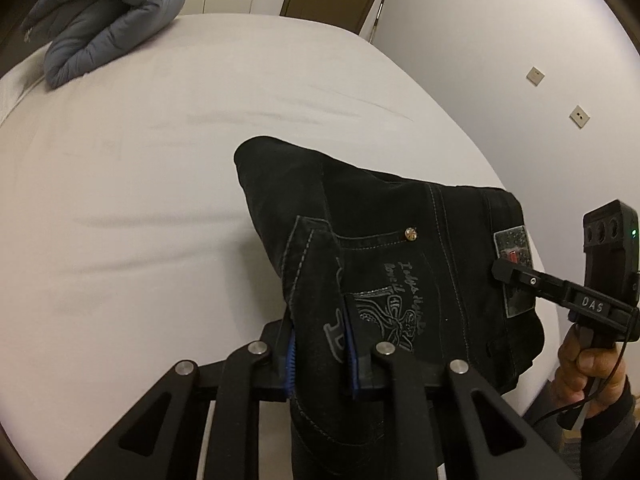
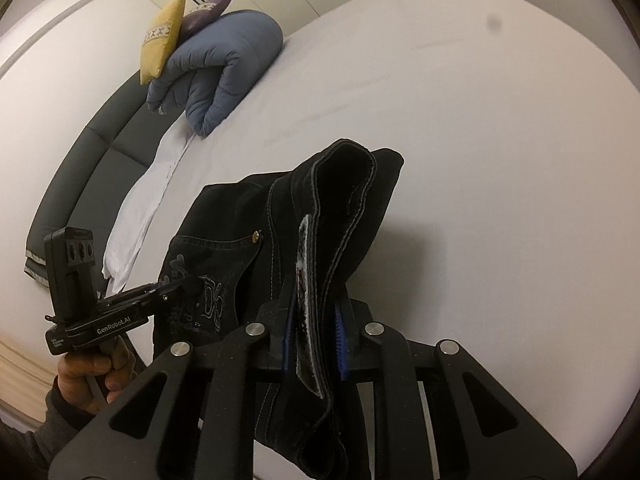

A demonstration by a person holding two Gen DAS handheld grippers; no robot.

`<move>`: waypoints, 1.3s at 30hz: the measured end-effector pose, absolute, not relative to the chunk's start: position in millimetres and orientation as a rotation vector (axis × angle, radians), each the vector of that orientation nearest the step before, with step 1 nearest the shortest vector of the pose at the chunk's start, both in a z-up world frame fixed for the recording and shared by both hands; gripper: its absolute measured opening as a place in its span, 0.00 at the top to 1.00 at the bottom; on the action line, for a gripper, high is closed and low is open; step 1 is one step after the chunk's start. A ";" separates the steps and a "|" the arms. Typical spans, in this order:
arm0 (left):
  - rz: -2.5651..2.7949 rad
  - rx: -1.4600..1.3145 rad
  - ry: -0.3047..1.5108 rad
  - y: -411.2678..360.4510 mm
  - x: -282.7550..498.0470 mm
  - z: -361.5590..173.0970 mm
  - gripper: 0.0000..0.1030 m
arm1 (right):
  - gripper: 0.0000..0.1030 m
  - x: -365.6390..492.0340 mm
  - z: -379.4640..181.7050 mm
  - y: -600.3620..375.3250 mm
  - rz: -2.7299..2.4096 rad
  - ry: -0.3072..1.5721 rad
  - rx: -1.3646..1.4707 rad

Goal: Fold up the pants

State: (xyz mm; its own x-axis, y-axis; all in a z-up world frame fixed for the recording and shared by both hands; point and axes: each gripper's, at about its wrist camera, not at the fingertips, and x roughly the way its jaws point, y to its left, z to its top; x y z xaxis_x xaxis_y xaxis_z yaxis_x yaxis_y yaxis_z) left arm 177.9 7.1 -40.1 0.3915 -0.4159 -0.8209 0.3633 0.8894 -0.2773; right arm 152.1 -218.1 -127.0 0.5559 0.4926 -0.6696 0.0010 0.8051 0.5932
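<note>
Black jeans (image 1: 380,208) with an embroidered back pocket and a brass rivet hang bunched above the white bed. In the left wrist view my left gripper (image 1: 320,356) is shut on a fold of the pocket side, cloth pinched between its blue pads. My right gripper (image 1: 498,270) reaches in from the right and pinches the waistband at the leather patch. In the right wrist view the right gripper (image 2: 315,334) is shut on the waistband of the jeans (image 2: 352,184), and the left gripper (image 2: 180,286) bites the pocket area from the left.
The white bed sheet (image 1: 160,160) spreads under the jeans. A folded blue duvet (image 2: 224,76) lies by the dark headboard (image 2: 88,160), with a yellow cushion (image 2: 162,40) and a purple cushion (image 2: 212,8) behind it. A wall with sockets (image 1: 579,117) runs along the bed's right side.
</note>
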 end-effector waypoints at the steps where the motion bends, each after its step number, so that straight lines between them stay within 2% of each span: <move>1: -0.491 -0.059 1.060 6.6 182.3 -42.8 0.80 | 0.85 157.2 -125.0 -218.9 0.311 0.947 0.584; 7: -0.453 -0.042 1.128 9.3 212.4 -84.0 0.79 | 0.85 203.6 -151.7 -231.7 0.291 1.011 0.604; 9: -0.444 -0.042 1.147 7.1 214.8 -99.6 0.72 | 0.84 216.1 -178.3 -235.0 0.254 1.064 0.608; 10: -0.437 -0.044 1.149 8.2 215.4 -105.7 0.65 | 0.80 219.8 -190.1 -239.5 0.251 1.076 0.623; 14: -0.384 -0.032 1.115 19.8 214.1 -117.2 0.31 | 0.74 219.2 -216.3 -254.5 0.309 1.010 0.723; 17: -0.379 -0.034 1.091 26.3 211.2 -116.1 0.28 | 0.71 214.3 -215.3 -255.6 0.319 0.985 0.716; 19: -0.366 -0.022 1.071 31.5 207.5 -109.2 0.28 | 0.56 211.4 -207.6 -254.2 0.290 0.995 0.701; 20: -0.357 -0.009 1.049 33.0 203.2 -102.8 0.28 | 0.54 203.7 -203.0 -256.5 0.265 0.988 0.693; 22: -0.338 0.012 0.984 37.3 190.2 -84.3 0.26 | 0.53 174.5 -189.8 -261.4 0.204 0.953 0.664; 24: -0.304 0.032 0.880 42.2 167.9 -57.8 0.12 | 0.53 158.1 -167.4 -255.7 0.169 0.899 0.610; 25: -0.282 0.047 0.824 41.1 155.4 -45.7 0.02 | 0.53 147.8 -153.7 -251.8 0.147 0.862 0.573; 26: -0.259 0.066 0.757 42.5 140.2 -31.6 0.00 | 0.52 133.6 -136.0 -246.7 0.121 0.810 0.521; 32: -0.103 0.178 0.414 26.7 60.1 60.5 0.00 | 0.36 61.8 -49.6 -224.4 0.008 0.559 0.306; 34: -0.061 0.179 0.346 41.7 35.0 94.0 0.00 | 0.23 35.3 -18.1 -214.6 -0.040 0.459 0.240; 35: -0.053 0.178 0.315 44.3 19.7 105.9 0.00 | 0.21 22.2 -3.1 -209.2 -0.059 0.404 0.215; 39: -0.084 0.146 0.219 56.2 -37.2 150.4 0.00 | 0.00 -37.8 59.7 -182.9 -0.149 0.141 0.084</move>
